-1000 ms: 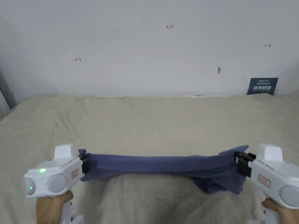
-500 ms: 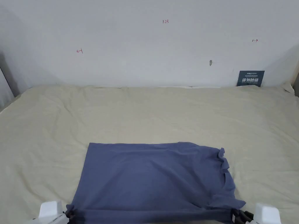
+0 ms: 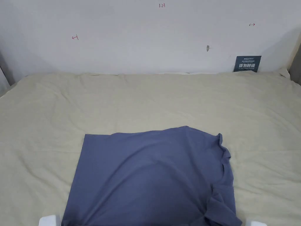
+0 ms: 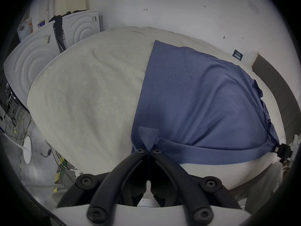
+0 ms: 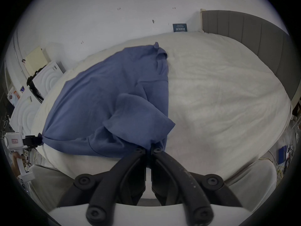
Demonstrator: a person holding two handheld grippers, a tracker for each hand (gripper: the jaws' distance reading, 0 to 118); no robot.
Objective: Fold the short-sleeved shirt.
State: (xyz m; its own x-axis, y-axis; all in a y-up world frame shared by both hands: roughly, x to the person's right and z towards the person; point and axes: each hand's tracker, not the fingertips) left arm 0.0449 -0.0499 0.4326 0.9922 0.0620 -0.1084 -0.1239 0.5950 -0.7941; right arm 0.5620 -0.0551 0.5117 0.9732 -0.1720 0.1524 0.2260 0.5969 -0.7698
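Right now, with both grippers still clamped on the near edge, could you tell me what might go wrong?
1. The sleeve lies bunched over the shirt beside the right gripper, so a fold could trap that lump.
2. The near edge hangs off the bed; if the left gripper lets go, the shirt may slide.

Beige bed (image 3: 147, 100); blue shirt (image 3: 152, 173) spread on it.

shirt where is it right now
The shirt lies spread on the bed at the near edge in the head view, its near corners pinched by the left gripper and right gripper.
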